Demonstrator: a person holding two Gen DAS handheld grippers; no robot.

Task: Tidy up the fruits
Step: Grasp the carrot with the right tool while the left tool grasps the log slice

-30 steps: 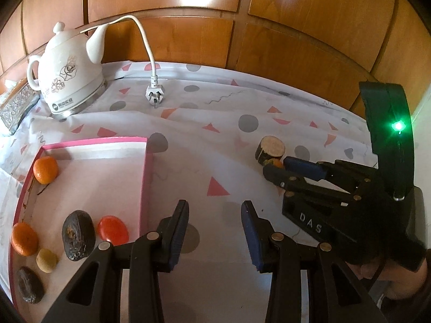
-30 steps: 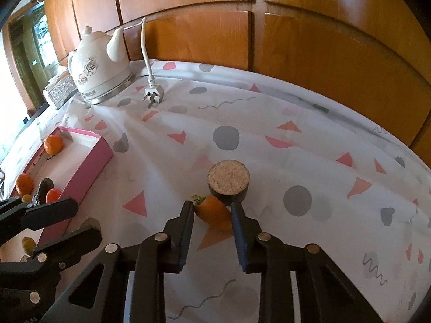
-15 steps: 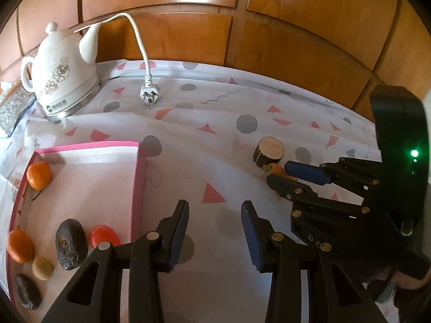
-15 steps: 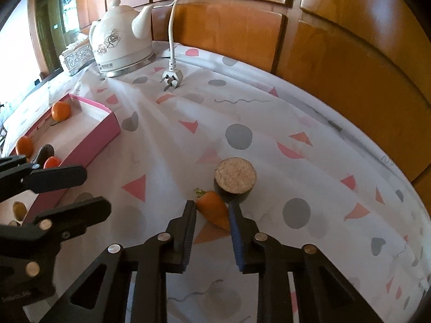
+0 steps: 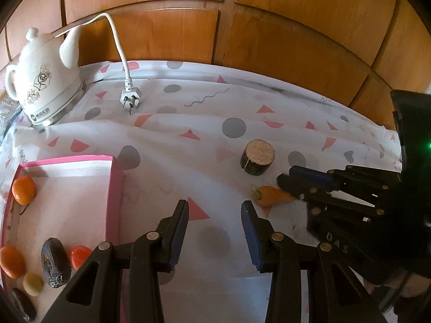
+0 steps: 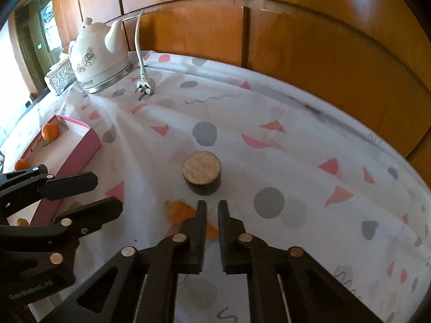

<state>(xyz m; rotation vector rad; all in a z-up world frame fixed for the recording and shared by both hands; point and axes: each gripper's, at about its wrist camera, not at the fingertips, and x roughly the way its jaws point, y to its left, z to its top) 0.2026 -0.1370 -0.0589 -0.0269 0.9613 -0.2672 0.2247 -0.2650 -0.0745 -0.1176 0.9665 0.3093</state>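
Observation:
A small orange carrot [image 5: 272,195] lies on the patterned cloth beside a brown cork-topped cylinder [image 5: 257,160]. My right gripper [image 6: 212,207] has its jaws closing to a narrow gap on the carrot's thin end. The thick end of the carrot [image 6: 179,212] sticks out left of the fingers. In the left wrist view the right gripper [image 5: 289,188] meets the carrot's tip. My left gripper [image 5: 215,215] hangs open over bare cloth with nothing between its fingers. To its left sits the pink tray [image 5: 115,188], which holds oranges [image 5: 23,189], a dark fruit [image 5: 55,262] and other small fruits.
A white kettle [image 5: 43,88] stands at the back left, its cord and plug [image 5: 130,99] lying on the cloth. A silver box [image 6: 59,79] sits beside the kettle. Wooden panels rise close behind the table. The cylinder [image 6: 202,172] stands just ahead of my right fingers.
The right jaws have narrowed on the carrot, which now sticks out to their left. The left gripper has drifted right, so the tray sits further left in its view.

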